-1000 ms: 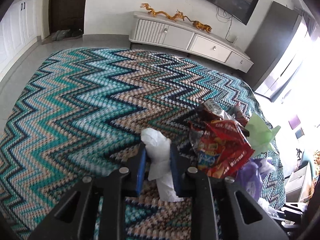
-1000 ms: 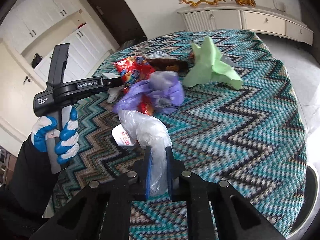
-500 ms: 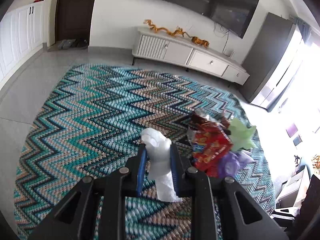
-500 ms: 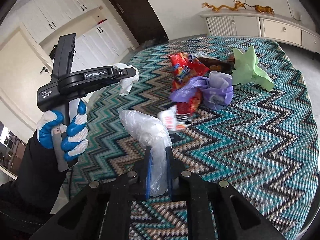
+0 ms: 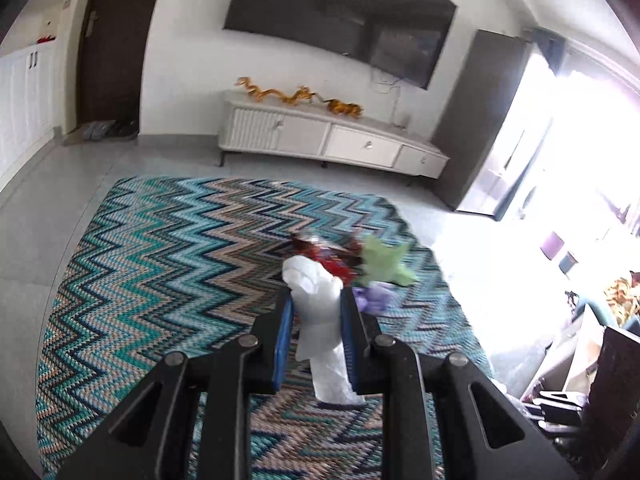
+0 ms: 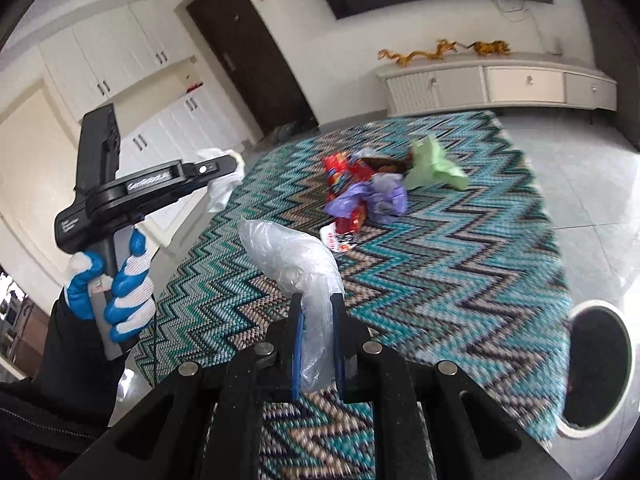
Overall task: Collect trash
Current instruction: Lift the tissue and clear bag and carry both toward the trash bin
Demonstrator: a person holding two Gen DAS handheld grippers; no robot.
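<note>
Trash pile [image 6: 366, 188] lies on zigzag rug [image 6: 460, 280], near its far edge. Left gripper [image 5: 316, 308]: jaws clamped on white tissue [image 5: 316, 296]. Right gripper [image 6: 318, 314]: jaws pinching clear plastic bag [image 6: 292, 256]. Bin [image 6: 600, 364] beside rug.

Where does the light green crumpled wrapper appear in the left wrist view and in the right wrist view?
Left wrist view: light green wrapper lies just right of centre, beyond the gripper, right of the red snack bags.
Right wrist view: it lies upper centre-right, at the pile's right end.
Shared landmark: the white cabinet with golden dragon figures.
</note>
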